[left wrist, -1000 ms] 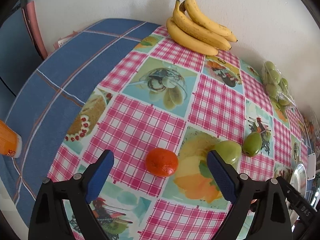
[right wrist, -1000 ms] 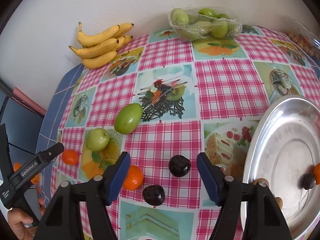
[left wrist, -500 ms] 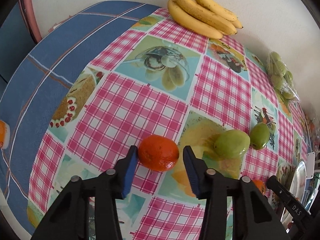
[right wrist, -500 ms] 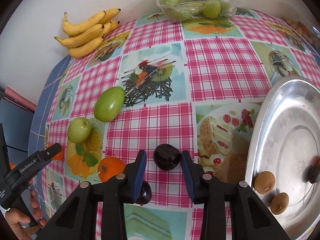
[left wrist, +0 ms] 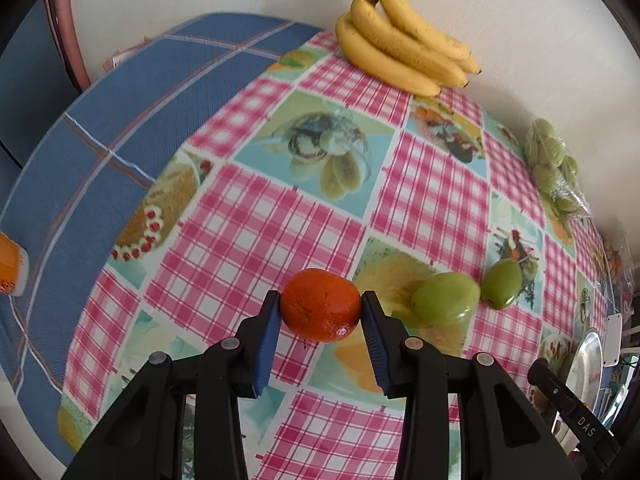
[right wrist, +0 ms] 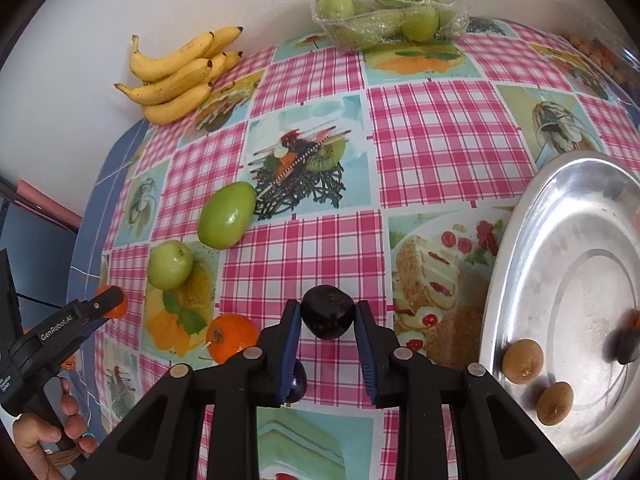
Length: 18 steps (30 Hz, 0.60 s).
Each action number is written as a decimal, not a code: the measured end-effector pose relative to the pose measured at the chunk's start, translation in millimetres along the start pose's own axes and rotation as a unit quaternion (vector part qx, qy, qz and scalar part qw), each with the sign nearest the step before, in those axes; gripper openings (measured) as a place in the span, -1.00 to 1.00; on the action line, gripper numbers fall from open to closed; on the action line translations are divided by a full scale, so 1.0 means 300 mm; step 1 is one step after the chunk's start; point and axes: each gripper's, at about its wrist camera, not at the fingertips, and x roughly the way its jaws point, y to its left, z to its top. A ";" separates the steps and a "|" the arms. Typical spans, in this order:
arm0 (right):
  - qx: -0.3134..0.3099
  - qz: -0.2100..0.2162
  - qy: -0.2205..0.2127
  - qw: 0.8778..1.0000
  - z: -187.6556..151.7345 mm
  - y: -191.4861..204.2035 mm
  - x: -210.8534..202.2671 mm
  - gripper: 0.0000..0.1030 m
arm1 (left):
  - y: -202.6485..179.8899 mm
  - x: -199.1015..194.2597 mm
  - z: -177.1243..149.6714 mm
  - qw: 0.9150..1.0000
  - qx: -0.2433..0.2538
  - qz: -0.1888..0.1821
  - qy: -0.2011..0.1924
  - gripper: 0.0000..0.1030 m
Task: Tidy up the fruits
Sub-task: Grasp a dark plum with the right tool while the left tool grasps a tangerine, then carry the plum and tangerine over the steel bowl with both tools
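Fruits lie on the table (right wrist: 440,144): the left tool (left wrist: 322,312) grips an orange (left wrist: 320,304). The right tool (right wrist: 327,316) clamps a dark plum (right wrist: 327,316) beside a steel tray (right wrist: 520,264).

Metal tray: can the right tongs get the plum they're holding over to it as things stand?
Probably yes. The right tongs are shut on the dark plum, and the metal tray lies just beside them with only bare tablecloth between. The two kiwis leave most of it free.

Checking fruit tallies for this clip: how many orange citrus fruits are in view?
2. One orange is clamped in the left claw; the other orange lies on the tablecloth, left of the right claw. More may be hidden.
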 end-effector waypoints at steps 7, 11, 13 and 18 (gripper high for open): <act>-0.004 0.015 -0.027 1.000 0.008 0.008 -0.093 -0.43 | -0.029 -0.069 0.009 1.000 0.016 0.012 -0.020 -0.19; -0.003 0.019 -0.034 0.999 0.007 0.001 -0.123 -0.43 | -0.047 -0.080 -0.001 0.999 0.022 0.013 -0.021 -0.19; -0.003 0.020 -0.035 0.999 0.006 -0.004 -0.129 -0.43 | -0.056 -0.082 -0.004 0.999 0.025 0.013 -0.021 -0.19; 0.001 0.019 -0.031 0.999 -0.001 -0.029 -0.137 -0.43 | -0.068 -0.086 -0.014 0.999 0.023 0.011 -0.018 -0.19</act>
